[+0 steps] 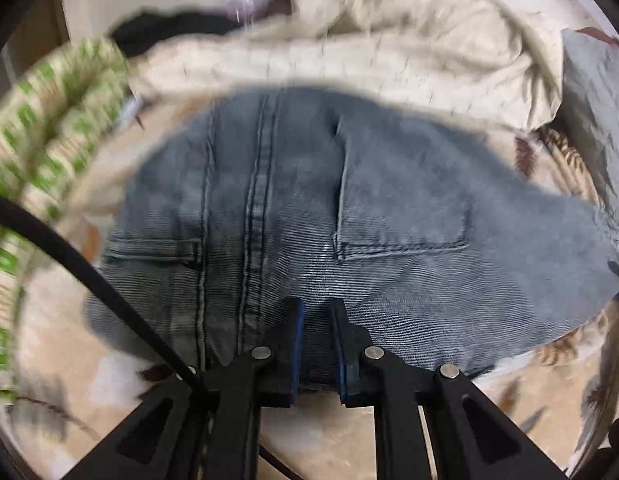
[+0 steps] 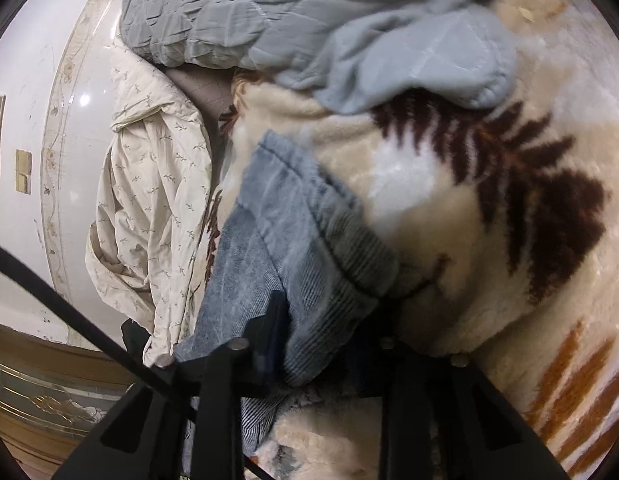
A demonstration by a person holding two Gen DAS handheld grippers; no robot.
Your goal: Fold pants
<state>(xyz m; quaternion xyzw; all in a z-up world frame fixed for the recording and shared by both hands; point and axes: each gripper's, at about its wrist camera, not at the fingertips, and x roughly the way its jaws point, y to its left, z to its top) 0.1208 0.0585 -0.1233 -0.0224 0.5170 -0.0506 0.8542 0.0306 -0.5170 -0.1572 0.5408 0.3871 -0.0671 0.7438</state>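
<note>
The pants are blue-grey denim jeans [image 1: 301, 208], lying seat side up on a cream fleece blanket [image 1: 89, 360], back pocket [image 1: 401, 216] and centre seam showing. My left gripper [image 1: 316, 312] is at the near edge, its jaws closed on a fold of the denim by the waistband. In the right wrist view a bunched part of the jeans [image 2: 293, 224] hangs between my right gripper's [image 2: 325, 320] jaws, which are shut on the denim. The right fingertips are partly hidden by the cloth.
A cream quilt [image 1: 349, 56] lies behind the jeans, a green patterned cover [image 1: 49, 128] at left. A grey-blue quilt [image 2: 309, 20] and a floral cream sheet [image 2: 157, 184] lie near the bed's edge. The fleece blanket with brown leaf print [image 2: 509, 200] spreads to the right. A white wall panel [image 2: 37, 120] is left.
</note>
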